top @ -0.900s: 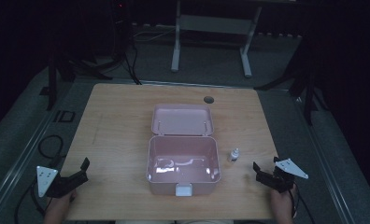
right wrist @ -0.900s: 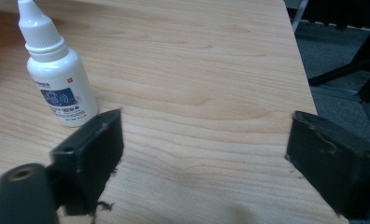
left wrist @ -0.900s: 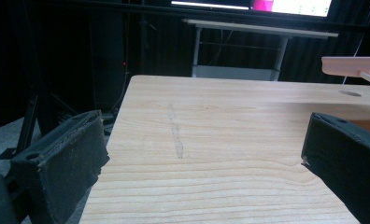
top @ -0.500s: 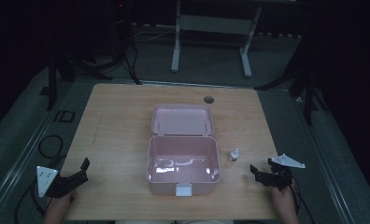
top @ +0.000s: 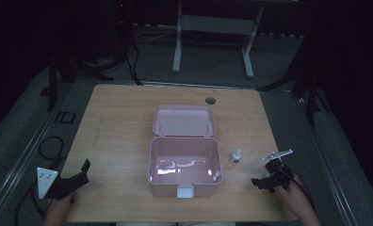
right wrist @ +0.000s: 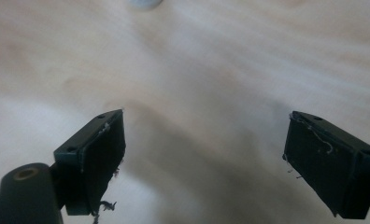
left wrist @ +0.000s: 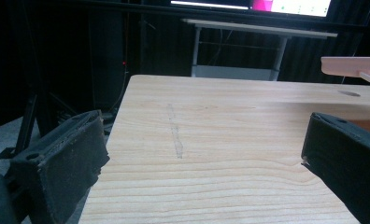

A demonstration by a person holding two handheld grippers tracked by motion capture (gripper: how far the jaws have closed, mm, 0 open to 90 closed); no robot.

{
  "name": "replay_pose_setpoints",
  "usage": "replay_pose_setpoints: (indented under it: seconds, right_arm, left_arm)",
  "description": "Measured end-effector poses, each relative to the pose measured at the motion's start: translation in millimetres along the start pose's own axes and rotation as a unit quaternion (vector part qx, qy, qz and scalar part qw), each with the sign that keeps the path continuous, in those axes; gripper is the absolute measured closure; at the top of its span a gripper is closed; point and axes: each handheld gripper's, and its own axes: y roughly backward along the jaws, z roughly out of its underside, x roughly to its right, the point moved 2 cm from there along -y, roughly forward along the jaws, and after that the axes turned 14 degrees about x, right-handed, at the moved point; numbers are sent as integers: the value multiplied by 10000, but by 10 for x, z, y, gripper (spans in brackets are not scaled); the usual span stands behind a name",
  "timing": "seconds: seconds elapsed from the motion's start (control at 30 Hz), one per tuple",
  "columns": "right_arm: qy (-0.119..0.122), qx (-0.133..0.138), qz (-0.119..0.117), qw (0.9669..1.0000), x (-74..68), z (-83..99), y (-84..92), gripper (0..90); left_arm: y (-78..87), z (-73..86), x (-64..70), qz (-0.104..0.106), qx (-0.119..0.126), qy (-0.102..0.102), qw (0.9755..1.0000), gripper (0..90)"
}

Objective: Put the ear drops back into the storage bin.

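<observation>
The right gripper (right wrist: pixel 204 163) has its jaws spread wide with nothing between them, tipped down over the bare wood of the counter (top: pixel 123 122); in its own view a pale rounded shape, too blurred to name, sits at the top edge. The left gripper (left wrist: pixel 202 154) likewise has its jaws wide apart and empty, pointing across the counter. A pink box (top: pixel 184 165) stands open at the counter's middle, its lid (top: pixel 183 121) laid back on the far side. The right gripper is right of the box near the front edge, the left gripper well left of it. A small white bottle (top: pixel 236 156) stands just right of the box.
</observation>
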Motion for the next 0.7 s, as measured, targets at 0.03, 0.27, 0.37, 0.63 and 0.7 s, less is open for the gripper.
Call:
replay_pose_setpoints:
  seconds: [0.03, 0.27, 0.37, 0.63, 0.7]
  right_arm:
    - [78, -114, -18, 9999, -18, -16, 19, 122]
    - [380, -1042, -225, 9936, -103, -142, 111, 122]
    - [534, -1311, -363, 9893, -115, -175, 108, 122]
    - [818, -2006, -607, 9744, -174, -206, 78, 126]
    - [955, -2149, -620, 9700, -180, -209, 68, 133]
  left_arm:
    - [0, 0, 1, 2, 2, -2, 10000, 4]
    - [-1, 0, 2, 3, 2, -4, 10000, 4]
    - [0, 0, 2, 11, 2, -6, 10000, 4]
    - [0, 0, 3, 13, 2, -7, 10000, 4]
    - [0, 0, 3, 17, 0, -6, 10000, 4]
